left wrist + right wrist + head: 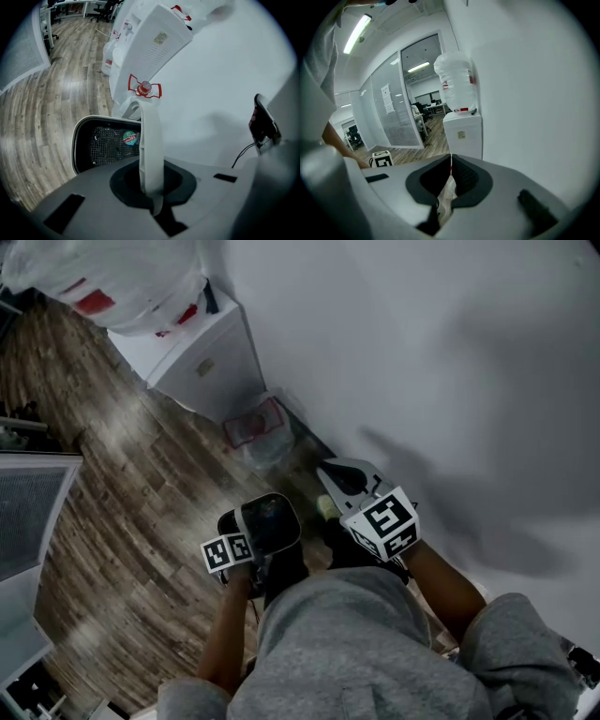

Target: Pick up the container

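Wood-plank floor meets a plain white wall, and against that wall stands the dispenser, a white cabinet with a plastic-wrapped bottle on top. Just beside the dispenser, on my side of it along the wall, sits a small plastic-lined bin with red trim. Past the bin from the dispenser, close to my chest, is the container. It is dark with a pale rim, black mesh inside and a round sticker, and it is held up off the floor by my left tongs. Those jaws are pinched tight on a thin white upright band that seems to be part of the container. My right tongs hang on the wall side of the container, well apart from the dispenser. Their jaws are pressed together, and I can make out nothing held in them.
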Demonstrator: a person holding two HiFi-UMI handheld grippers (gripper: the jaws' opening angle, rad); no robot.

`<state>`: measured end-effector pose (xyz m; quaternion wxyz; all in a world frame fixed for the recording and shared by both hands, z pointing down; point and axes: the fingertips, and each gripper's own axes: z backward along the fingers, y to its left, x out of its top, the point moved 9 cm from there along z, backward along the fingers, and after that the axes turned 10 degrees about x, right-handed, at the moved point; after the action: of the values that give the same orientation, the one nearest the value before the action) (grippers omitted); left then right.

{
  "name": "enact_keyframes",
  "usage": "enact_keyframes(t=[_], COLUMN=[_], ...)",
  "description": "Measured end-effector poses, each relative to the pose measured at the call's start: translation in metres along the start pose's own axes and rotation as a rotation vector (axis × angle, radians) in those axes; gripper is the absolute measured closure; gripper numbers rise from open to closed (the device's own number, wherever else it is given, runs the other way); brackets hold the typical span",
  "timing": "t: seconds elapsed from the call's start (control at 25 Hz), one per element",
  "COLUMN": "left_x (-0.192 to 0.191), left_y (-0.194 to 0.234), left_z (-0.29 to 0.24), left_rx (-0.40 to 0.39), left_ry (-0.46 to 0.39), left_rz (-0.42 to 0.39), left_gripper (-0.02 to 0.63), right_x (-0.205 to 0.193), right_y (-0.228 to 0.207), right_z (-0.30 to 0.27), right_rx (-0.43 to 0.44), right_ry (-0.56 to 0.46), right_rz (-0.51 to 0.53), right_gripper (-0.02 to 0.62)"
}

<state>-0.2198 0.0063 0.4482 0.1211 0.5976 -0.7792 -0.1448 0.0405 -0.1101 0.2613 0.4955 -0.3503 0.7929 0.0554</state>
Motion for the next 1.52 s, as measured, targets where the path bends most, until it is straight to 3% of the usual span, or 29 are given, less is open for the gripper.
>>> enact_keyframes(t=[0.24,0.4,0.68,1.52], left_x=[0.003,0.008,0.008,-0.005], left_y=[-0.017,-0.027,-0.026,-0.012], left_z=[0.025,0.04,0.064,0.06], left_rx=[-0.022,-0.045,-0.073,-0.054], left_ry=[-0.045,-0.071,-0.108,-0.074], left_rz=[-0.04,-0.021,0.024,0.106], left_gripper=[0.591,0.591,0.591,0.591], right_x=[0.018,0.021,0.029,0.04], right_y=[0.001,0.004,0.014,0.005], right_z=[0.033,0.051,0.056,0.047], right_rx=[-0.049,-0.078,-0.092,-0.071], right_ry=[-0.06,-0.1,-0.125,-0.135], right_rz=[0.012,-0.021,0.024,0.051], right_gripper=[0.569,0.569,0.569,0.569])
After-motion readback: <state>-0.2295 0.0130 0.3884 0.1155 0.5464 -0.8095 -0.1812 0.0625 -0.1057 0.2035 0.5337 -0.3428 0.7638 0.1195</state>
